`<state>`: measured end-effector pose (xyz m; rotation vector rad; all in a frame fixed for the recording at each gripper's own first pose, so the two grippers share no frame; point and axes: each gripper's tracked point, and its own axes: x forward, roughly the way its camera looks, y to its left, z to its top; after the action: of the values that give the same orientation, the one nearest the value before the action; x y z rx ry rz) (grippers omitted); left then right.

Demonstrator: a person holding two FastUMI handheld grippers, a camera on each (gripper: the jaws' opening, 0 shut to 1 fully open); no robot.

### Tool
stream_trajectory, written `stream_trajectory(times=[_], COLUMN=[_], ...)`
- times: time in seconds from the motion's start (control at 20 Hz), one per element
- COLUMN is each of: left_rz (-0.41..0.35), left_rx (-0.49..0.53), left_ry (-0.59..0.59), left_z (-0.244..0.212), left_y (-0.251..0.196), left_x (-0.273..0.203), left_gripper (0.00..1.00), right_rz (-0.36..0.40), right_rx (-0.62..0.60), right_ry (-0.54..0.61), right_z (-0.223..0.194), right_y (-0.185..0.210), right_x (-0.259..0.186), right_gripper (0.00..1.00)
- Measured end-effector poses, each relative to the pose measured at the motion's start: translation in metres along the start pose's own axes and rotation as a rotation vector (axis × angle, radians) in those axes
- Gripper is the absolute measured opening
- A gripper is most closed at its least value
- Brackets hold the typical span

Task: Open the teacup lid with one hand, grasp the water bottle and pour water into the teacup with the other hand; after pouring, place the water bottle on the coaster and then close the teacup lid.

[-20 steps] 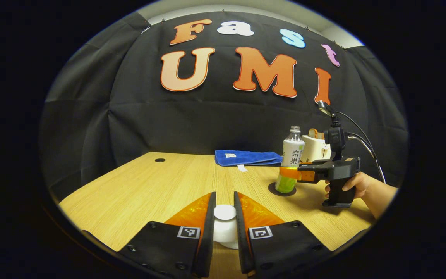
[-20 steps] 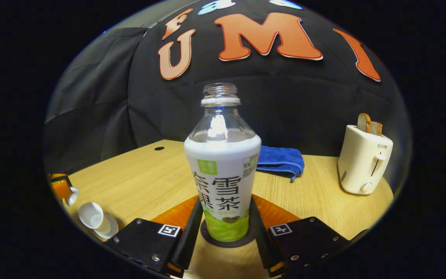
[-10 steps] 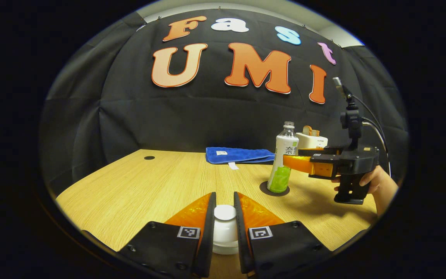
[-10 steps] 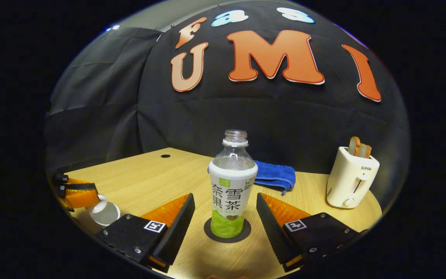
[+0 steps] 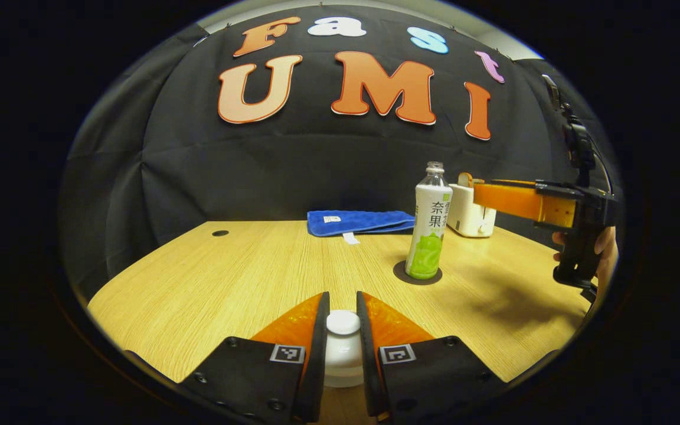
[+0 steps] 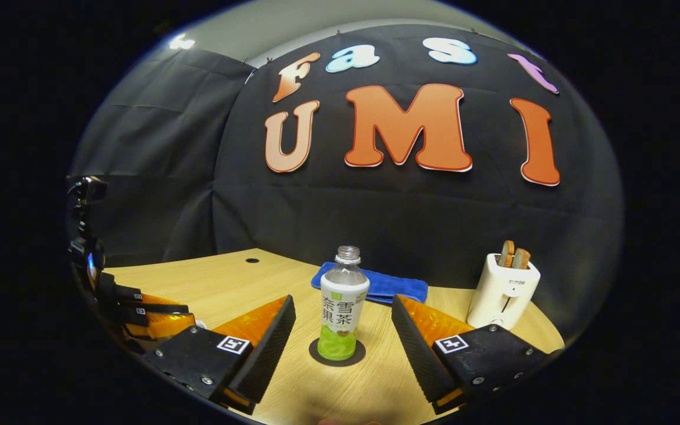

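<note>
- Left gripper view: my left gripper (image 5: 343, 348) sits low over the wooden table (image 5: 228, 277), its two fingers pressed on either side of the white teacup lid (image 5: 343, 323), so it is clenched on the lid. White ceramic shows below the knob between the fingers; I cannot tell whether the lid is seated on the cup or lifted.
- Left gripper view: the water bottle (image 5: 428, 224) stands upright and uncapped on the dark round coaster (image 5: 402, 273), well ahead and to the right. Behind it lie a folded blue cloth (image 5: 358, 222) and a cream toaster (image 5: 470, 212).
- Left gripper view: the right gripper (image 5: 496, 198) hangs in the air at the right, above table level and apart from the bottle, with a hand (image 5: 605, 254) on its grip. From here I cannot tell how its jaws stand.
- Right gripper view: my right gripper (image 6: 343, 330) is released, fingers spread wide and touching nothing. The water bottle (image 6: 343, 313) stands farther off between them on its coaster (image 6: 358, 355).
- Right gripper view: the blue cloth (image 6: 396, 286) lies behind the bottle, the toaster (image 6: 502, 292) stands to the right with bread in its slots, and the left gripper (image 6: 163, 321) shows at the left edge.
</note>
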<state>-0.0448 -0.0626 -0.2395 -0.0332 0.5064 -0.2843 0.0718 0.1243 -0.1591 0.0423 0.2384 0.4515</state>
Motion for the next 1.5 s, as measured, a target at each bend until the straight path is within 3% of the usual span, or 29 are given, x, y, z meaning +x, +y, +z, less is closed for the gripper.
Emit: stream_trajectory(times=[0.35, 0.6, 0.95, 1.2, 1.5], left_rz=[0.027, 0.067, 0.099, 0.126, 0.139], left_rx=[0.031, 0.042, 0.009, -0.003, -0.026], left_ry=[0.016, -0.075, -0.298, -0.423, -0.46], left_z=[-0.001, 0.032, 0.135, 0.19, 0.211], left_y=[0.0, 0.005, 0.0, -0.003, -0.001], left_x=[-0.002, -0.011, -0.038, -0.058, -0.068], left_gripper=[0.32, 0.68, 0.94, 0.98, 0.97], right_rz=[-0.049, -0.102, -0.207, -0.268, -0.292], right_rx=[0.051, 0.048, 0.028, -0.034, -0.027], right_ry=[-0.003, -0.048, -0.099, -0.113, -0.136], right_z=[0.008, 0.027, 0.058, 0.068, 0.079], right_y=[-0.021, -0.031, -0.044, -0.046, -0.043], right_x=[-0.027, -0.048, -0.078, -0.094, -0.109], right_gripper=[0.98, 0.98, 0.98, 0.98, 0.98])
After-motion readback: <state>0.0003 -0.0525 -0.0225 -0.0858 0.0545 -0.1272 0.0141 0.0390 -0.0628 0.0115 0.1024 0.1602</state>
